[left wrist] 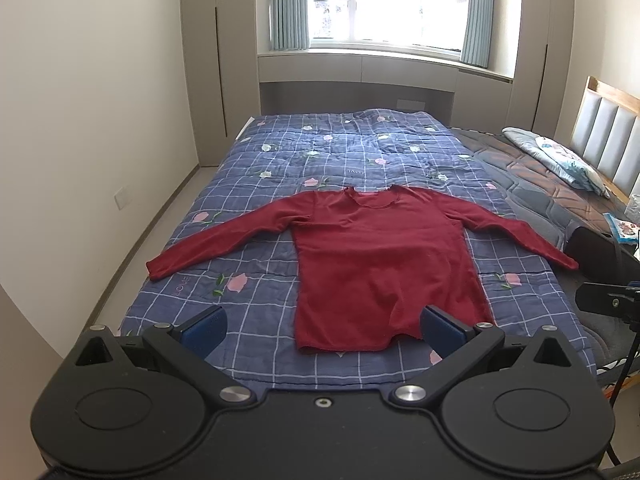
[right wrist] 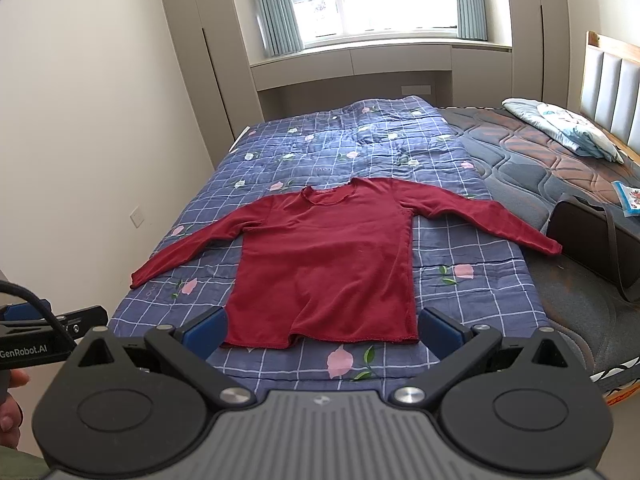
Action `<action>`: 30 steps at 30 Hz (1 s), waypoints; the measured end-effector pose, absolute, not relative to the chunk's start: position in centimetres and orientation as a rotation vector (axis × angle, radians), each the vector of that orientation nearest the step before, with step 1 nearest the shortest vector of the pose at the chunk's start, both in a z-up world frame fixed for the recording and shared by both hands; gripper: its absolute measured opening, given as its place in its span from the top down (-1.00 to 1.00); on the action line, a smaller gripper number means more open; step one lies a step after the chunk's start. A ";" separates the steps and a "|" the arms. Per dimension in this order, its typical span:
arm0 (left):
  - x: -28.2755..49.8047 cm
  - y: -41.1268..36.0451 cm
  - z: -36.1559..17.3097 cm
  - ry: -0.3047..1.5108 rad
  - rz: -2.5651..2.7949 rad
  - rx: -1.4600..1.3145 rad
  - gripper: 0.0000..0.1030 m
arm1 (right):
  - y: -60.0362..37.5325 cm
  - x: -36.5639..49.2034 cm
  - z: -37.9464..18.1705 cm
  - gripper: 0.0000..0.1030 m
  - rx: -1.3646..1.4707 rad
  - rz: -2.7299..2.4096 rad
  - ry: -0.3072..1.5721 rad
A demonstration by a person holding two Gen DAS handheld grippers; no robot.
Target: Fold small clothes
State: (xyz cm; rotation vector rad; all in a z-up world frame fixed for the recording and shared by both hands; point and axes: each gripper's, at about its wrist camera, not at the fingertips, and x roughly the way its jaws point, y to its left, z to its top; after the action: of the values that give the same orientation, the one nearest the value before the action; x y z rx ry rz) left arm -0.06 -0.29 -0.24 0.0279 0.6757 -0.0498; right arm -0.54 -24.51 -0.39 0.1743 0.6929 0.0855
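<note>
From the left wrist camera, a dark red long-sleeved knit top (left wrist: 380, 256) lies flat, front up, on a blue checked quilt with pink flowers (left wrist: 280, 160), both sleeves spread out to the sides and the neckline pointing toward the window (left wrist: 400, 0). The left gripper (left wrist: 322, 330) hovers just short of the top's hem, its blue-padded jaws spread wide and holding nothing. Past the top's sleeve on the headboard side lie a black bag (left wrist: 600, 256) and, farther off, a pale folded pillow (left wrist: 560, 156) on the bare quilted mattress (left wrist: 520, 168).

From the right wrist camera, the same dark red top (right wrist: 324, 256) rests centred on the quilt (right wrist: 340, 140), hem nearest the camera. The right gripper (right wrist: 322, 330) is released too, jaws wide apart on either side of the hem without touching it. Beyond the sleeve cuff away from the headboard, the other handheld gripper body appears, with part of a hand (right wrist: 10, 400) below it. The black bag (right wrist: 592, 240) sits just beside the opposite cuff.
</note>
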 end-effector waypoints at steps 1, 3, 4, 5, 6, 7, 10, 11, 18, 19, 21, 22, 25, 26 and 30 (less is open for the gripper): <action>-0.1 -0.3 -0.2 0.676 -0.050 0.028 -0.99 | -24.5 -0.5 -0.4 -1.00 0.174 0.086 0.692; -0.1 -0.3 -0.3 0.675 -0.050 0.027 -0.99 | -24.6 -0.5 -0.3 -1.00 0.173 0.087 0.692; -0.1 -0.3 -0.3 0.676 -0.050 0.028 -0.99 | -24.6 -0.6 -0.3 -1.00 0.172 0.088 0.692; -0.1 -0.3 -0.3 0.676 -0.050 0.028 -0.99 | -24.6 -0.5 -0.3 -1.00 0.172 0.088 0.693; -0.1 -0.3 -0.3 0.676 -0.050 0.028 -0.99 | -24.6 -0.6 -0.3 -1.00 0.172 0.088 0.693; -0.1 -0.3 -0.3 0.676 -0.051 0.028 -0.99 | -24.6 -0.6 -0.3 -1.00 0.172 0.087 0.693; -0.1 -0.3 -0.3 0.676 -0.050 0.028 -0.99 | -24.5 -0.6 -0.3 -1.00 0.172 0.087 0.692; -0.1 -0.3 -0.3 0.676 -0.049 0.028 -0.99 | -24.5 -0.6 -0.3 -1.00 0.172 0.087 0.692; -0.1 -0.3 -0.3 0.676 -0.050 0.028 -0.99 | -24.5 -0.5 -0.4 -1.00 0.174 0.088 0.694; -0.1 -0.3 -0.3 0.676 -0.050 0.028 -0.99 | -24.5 -0.5 -0.4 -1.00 0.174 0.088 0.695; -0.1 -0.3 -0.3 0.676 -0.050 0.028 -0.99 | -24.6 -0.5 -0.4 -1.00 0.174 0.088 0.695; -0.1 -0.3 -0.3 0.676 -0.049 0.028 -0.99 | -24.6 -0.5 -0.4 -1.00 0.174 0.088 0.695; -0.1 -0.3 -0.3 0.676 -0.050 0.028 -0.99 | -24.8 -0.5 -0.4 -1.00 0.180 0.087 0.697; 0.0 -0.2 -0.5 0.677 -0.051 0.029 -0.99 | -24.8 -0.5 -0.5 -1.00 0.182 0.086 0.697; -0.1 -0.3 -0.5 0.678 -0.056 0.033 -0.99 | -25.2 -0.6 -0.4 -1.00 0.190 0.081 0.698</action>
State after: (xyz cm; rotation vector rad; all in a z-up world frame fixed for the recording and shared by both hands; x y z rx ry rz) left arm -0.13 -0.34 -0.53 0.0335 0.6776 -0.0559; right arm -0.55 -25.17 -0.40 0.1904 0.6983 0.0808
